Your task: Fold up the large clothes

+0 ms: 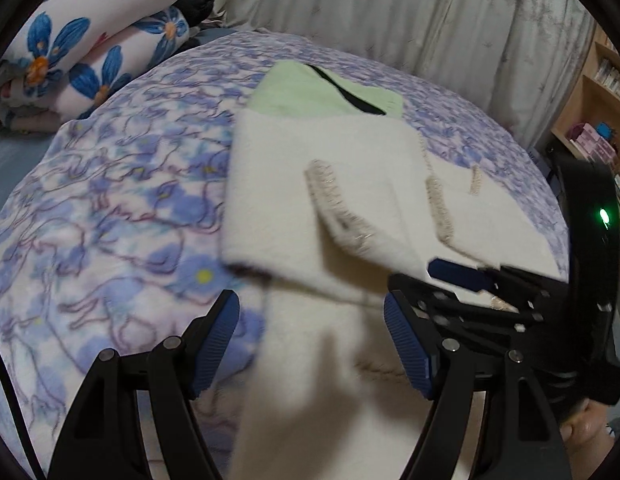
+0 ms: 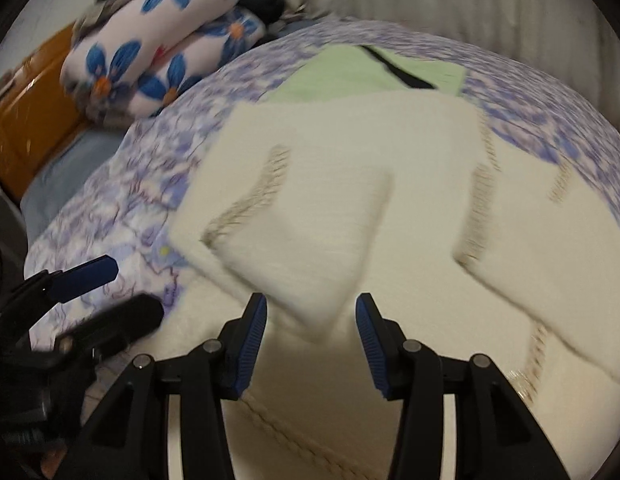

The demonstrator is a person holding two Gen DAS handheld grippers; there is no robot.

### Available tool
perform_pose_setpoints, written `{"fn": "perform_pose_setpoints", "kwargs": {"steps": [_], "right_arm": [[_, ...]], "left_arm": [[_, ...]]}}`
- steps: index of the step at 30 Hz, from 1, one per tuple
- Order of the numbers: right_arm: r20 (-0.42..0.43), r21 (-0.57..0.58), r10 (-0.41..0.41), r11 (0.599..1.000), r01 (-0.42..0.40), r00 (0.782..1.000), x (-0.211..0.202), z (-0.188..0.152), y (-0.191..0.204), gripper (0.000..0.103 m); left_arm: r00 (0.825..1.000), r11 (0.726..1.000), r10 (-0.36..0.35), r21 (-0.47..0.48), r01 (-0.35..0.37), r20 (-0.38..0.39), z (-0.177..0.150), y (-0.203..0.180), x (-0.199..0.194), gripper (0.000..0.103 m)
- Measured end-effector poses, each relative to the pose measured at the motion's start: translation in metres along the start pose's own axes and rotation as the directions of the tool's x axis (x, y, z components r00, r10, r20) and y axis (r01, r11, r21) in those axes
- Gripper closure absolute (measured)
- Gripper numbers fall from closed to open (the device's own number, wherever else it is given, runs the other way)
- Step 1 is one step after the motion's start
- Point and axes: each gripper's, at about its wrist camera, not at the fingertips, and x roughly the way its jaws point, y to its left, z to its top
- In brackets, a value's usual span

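Observation:
A large cream fleece garment (image 1: 330, 184) with beige stitched trim lies partly folded on the bed; it also fills the right wrist view (image 2: 350, 208). A light green garment (image 1: 310, 96) with a black strip lies behind it, also in the right wrist view (image 2: 362, 72). My left gripper (image 1: 310, 340) is open, its jaws wide apart above the garment's near edge. My right gripper (image 2: 308, 344) is open over a folded corner of the cream garment. The right gripper also shows at the right of the left wrist view (image 1: 470, 280), and the left gripper at the lower left of the right wrist view (image 2: 98, 292).
The bed carries a purple-flowered blanket (image 1: 110, 220). Rolled bedding with blue flowers (image 1: 90, 40) is stacked at the far left. A pale curtain (image 1: 390, 8) hangs behind. Wooden shelves (image 1: 602, 92) stand at right. An orange-brown cabinet (image 2: 26, 120) is at left.

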Motion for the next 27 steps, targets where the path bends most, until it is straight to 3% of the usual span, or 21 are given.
{"fn": "perform_pose_setpoints", "kwargs": {"steps": [4,5,6,8,11,15,17,20,22,24,27], "right_arm": [[0.008,-0.065,-0.110,0.992,0.110,0.994,0.016,0.015,0.011,0.061],[0.014,-0.071,-0.106,0.992,0.107,0.994,0.017,0.021,0.010,0.073],[0.012,-0.062,-0.098,0.993,0.099,0.995,0.015,0.028,0.007,0.096],[0.068,-0.017,-0.096,0.995,0.097,0.993,-0.005,0.045,-0.007,0.096],[0.213,0.095,-0.138,0.988,0.120,0.967,-0.060,0.062,-0.045,0.096],[0.276,0.328,-0.222,0.936,0.125,0.935,-0.115,0.047,-0.127,0.096],[0.233,0.398,-0.262,0.905,0.154,0.937,-0.125,0.022,-0.160,0.095],[0.053,0.430,-0.266,0.876,0.219,0.962,-0.109,-0.025,-0.201,0.087],[-0.050,0.440,-0.241,0.866,0.238,0.969,-0.097,-0.057,-0.223,0.071],[-0.084,0.466,-0.226,0.852,0.239,0.970,-0.095,-0.079,-0.240,0.067],[-0.059,0.547,-0.148,0.823,0.156,0.987,-0.096,-0.096,-0.266,0.065]], "left_arm": [[1.000,1.000,0.013,-0.010,-0.013,-0.021,-0.006,0.007,0.003,0.030],[1.000,1.000,0.010,-0.020,-0.010,-0.027,-0.007,0.009,0.003,0.030],[1.000,1.000,0.007,-0.026,-0.008,-0.029,-0.009,0.008,0.003,0.030],[1.000,0.999,-0.002,-0.033,0.001,-0.027,-0.010,0.007,0.002,0.030],[1.000,1.000,0.002,-0.014,-0.002,-0.008,-0.010,0.003,-0.002,0.030],[1.000,1.000,0.000,0.010,0.000,0.010,-0.010,-0.004,-0.006,0.030],[1.000,1.000,-0.013,0.014,0.013,0.007,-0.011,-0.007,-0.005,0.030],[0.999,0.999,-0.035,0.033,0.036,-0.018,-0.009,-0.013,0.002,0.030],[0.998,0.997,-0.045,0.058,0.047,-0.034,-0.004,-0.019,0.009,0.030],[0.997,0.995,-0.062,0.075,0.066,-0.051,0.005,-0.024,0.017,0.030],[0.994,0.992,-0.079,0.094,0.087,-0.081,0.027,-0.030,0.036,0.030]]}}
